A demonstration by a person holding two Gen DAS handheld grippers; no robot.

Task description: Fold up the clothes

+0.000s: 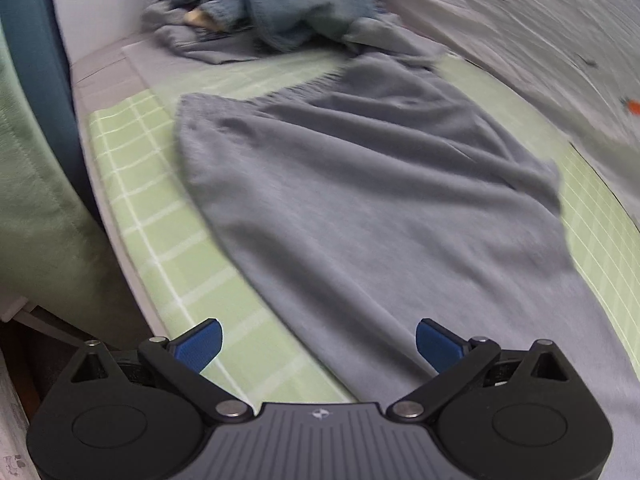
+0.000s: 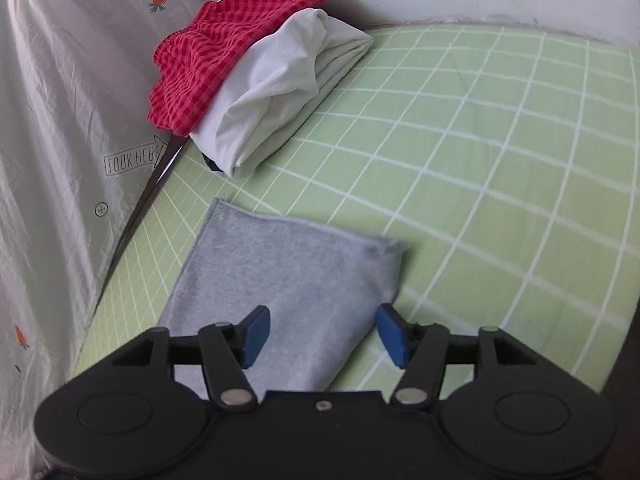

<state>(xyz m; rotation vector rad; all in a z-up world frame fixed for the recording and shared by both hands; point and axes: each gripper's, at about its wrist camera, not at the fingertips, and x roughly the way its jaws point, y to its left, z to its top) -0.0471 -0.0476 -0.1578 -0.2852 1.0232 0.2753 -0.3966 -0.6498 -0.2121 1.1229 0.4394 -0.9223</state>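
Grey garment; green bedsheet showing white grid; red checked cloth; white cloth; blue tool pads.

Grey printed sheet: arrow-shaped outline label read "LOOK HERE"; no other legible text was found.

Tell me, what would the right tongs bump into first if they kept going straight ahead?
Probably the grey cloth lying on the green checked sheet. The right tongs stand open just above it, tilted downward, with nothing between them.
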